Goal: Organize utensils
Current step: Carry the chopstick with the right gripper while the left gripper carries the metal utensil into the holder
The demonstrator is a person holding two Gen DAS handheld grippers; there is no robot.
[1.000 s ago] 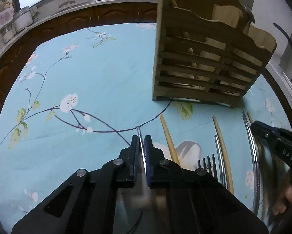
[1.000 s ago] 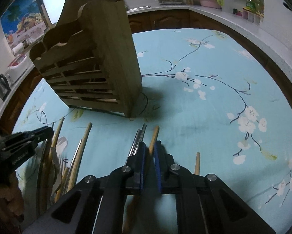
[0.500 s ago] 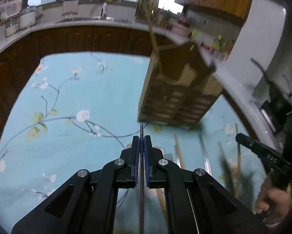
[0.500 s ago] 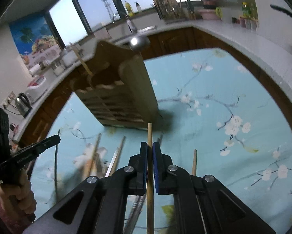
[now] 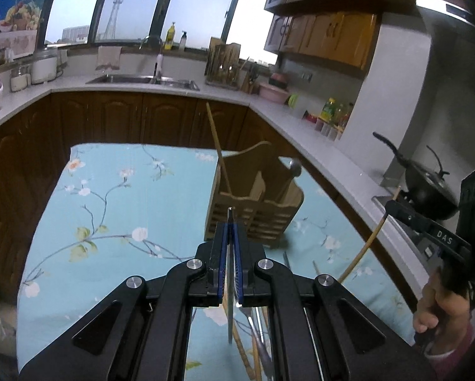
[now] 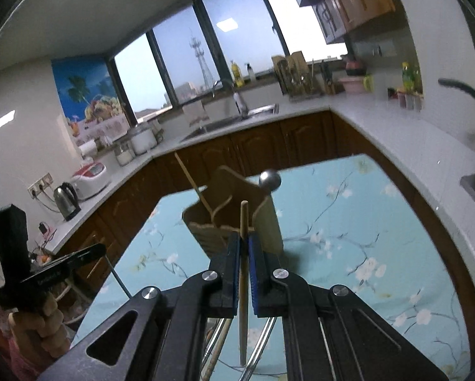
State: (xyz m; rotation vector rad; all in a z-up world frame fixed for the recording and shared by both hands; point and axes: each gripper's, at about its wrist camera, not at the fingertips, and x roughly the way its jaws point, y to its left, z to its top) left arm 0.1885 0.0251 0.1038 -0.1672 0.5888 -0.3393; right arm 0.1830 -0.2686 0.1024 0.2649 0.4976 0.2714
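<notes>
Dusk-lit windows (image 5: pixel 136 6), dark wood cabinets (image 5: pixel 117 120), pale countertop (image 6: pixel 396 139), sink (image 5: pixel 142 79)

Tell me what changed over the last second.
Both tools rose off the table, lifting their utensils: the left tool carries a thin metal utensil, the right tool a wooden chopstick. Both grips stayed shut. The wooden holder and loose utensils stayed put.

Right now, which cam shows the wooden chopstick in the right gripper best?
Right wrist: the wooden chopstick runs centre-frame, clamped in the right gripper, tip clear above it. Left wrist shows it only as a thin slanted stick at the frame's right.
</notes>
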